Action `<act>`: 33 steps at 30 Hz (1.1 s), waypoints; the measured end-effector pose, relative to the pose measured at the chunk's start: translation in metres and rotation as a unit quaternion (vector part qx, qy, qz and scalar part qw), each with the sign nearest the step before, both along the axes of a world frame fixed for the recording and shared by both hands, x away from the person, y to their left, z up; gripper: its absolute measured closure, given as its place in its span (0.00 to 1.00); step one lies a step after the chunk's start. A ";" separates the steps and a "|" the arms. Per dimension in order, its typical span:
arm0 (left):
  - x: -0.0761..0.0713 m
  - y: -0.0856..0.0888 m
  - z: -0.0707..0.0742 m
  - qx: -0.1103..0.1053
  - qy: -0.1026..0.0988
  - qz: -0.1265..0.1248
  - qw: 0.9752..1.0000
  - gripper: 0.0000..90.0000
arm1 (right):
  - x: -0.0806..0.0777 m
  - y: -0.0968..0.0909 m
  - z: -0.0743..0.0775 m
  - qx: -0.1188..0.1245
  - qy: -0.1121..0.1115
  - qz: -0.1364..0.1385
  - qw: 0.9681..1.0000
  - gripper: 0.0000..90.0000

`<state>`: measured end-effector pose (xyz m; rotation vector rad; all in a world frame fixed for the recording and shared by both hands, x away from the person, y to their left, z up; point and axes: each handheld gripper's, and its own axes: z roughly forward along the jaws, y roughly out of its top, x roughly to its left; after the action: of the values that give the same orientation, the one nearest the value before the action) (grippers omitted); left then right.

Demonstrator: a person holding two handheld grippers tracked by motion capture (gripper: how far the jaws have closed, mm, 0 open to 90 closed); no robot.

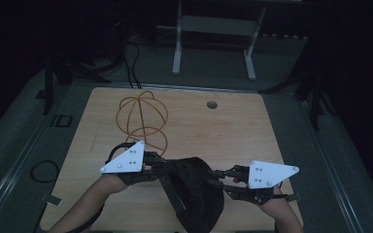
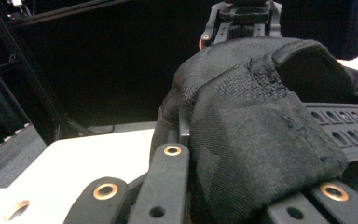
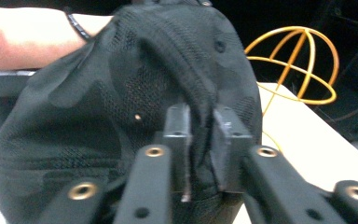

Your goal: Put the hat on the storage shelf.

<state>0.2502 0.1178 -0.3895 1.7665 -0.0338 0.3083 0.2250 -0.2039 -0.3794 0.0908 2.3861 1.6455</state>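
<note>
Spanning the middle of the high view, the wooden surface [image 1: 233,131] carries everything, with the person's two forearms coming in from its near edge and angling toward each other. Between them a black cap [image 1: 196,194] is held up over the front part of the surface, its adjustable strap hanging along its left side. Behind it, toward the far left, an orange wire frame [image 1: 142,119] shaped like a head stands well apart from the cap. The left claw [image 1: 161,171] points rightward and slightly forward, its grey plate tilted; its jaws are fully closed on the cap's fabric at the strap end, which bunches over them in the left gripper view. The right claw [image 3: 200,149] points leftward, roughly level, and its jaws pinch a fold of the cap's mesh edge, pads pressing the cloth.
</note>
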 end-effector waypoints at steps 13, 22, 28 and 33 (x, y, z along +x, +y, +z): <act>0.012 -0.002 -0.002 0.003 0.035 0.071 0.997 0.97 | 0.003 -0.005 0.004 0.048 0.018 -0.037 0.998 0.99; 0.017 0.000 -0.002 0.012 0.064 0.126 0.990 0.59 | 0.005 -0.017 0.017 0.069 0.012 -0.061 0.996 0.99; 0.014 0.006 -0.008 0.025 0.068 0.161 0.984 0.53 | 0.008 -0.028 0.023 0.074 0.005 -0.089 0.993 0.99; 0.009 0.015 -0.014 0.020 0.071 0.180 0.981 0.52 | 0.014 -0.035 0.025 0.079 0.001 -0.113 0.990 0.99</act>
<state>0.2590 0.1329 -0.4034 1.8266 0.3880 0.4434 0.2391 -0.2385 -0.3540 0.3757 2.1505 1.7197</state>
